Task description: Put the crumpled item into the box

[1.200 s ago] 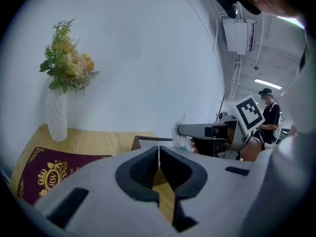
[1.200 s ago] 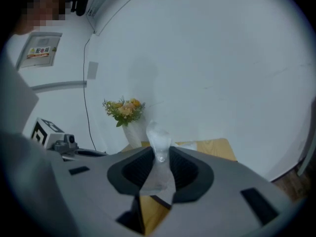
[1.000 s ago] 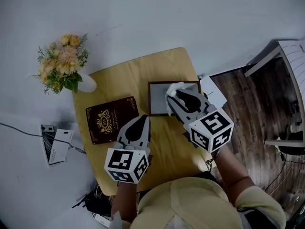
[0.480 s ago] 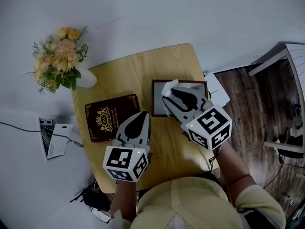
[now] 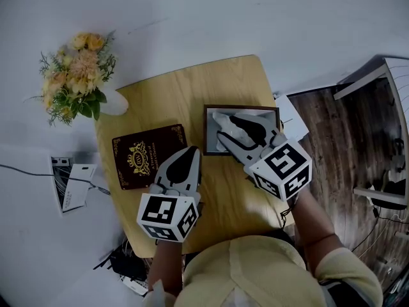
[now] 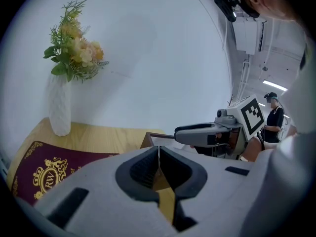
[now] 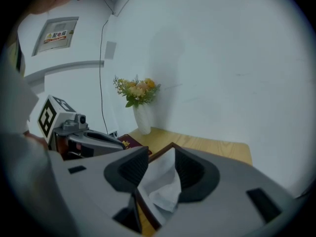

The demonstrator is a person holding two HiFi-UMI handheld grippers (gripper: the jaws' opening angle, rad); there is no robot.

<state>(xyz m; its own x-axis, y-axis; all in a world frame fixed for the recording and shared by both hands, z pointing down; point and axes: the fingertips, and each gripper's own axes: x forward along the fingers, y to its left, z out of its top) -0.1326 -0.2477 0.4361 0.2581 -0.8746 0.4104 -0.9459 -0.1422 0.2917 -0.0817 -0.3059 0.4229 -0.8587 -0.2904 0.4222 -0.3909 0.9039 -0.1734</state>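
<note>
Wad of white paper is sitting in the box, with the right gripper letting go.

In the middle of the head view, the right gripper's jaws have just been opening and are standing wide apart, with the wad loose between them and no pad pressing on it. To finish well, the person should probably be lifting slowly and straight up, so the paper is not snagging and coming back out. At the lower left, the left gripper is hovering with its jaws pressed together on nothing. The dark red book is showing a gold crest with letters looking like "RW". The wall sign is too small to read.
</note>
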